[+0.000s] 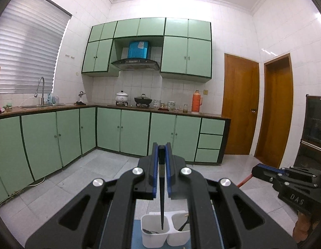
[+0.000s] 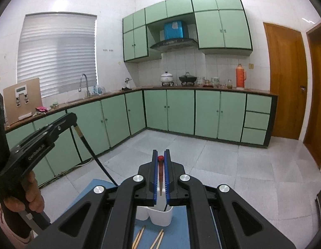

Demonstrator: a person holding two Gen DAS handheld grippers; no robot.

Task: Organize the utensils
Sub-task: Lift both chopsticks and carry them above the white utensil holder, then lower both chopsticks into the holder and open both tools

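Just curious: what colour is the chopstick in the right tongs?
Reddish, with a red knob on top; the right wrist view shows it best.

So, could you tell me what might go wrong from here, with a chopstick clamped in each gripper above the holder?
The left gripper pinches the black chopstick near its top, so the long tip could swing and miss the white holder. The right gripper grips the red-tipped chopstick just as high; it might pivot or slip. Loose wooden chopsticks beside the holder could get knocked.

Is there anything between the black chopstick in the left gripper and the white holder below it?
Nothing visible. The black chopstick hangs from the shut left gripper, its tip over the left compartment of the holder, with open air between.
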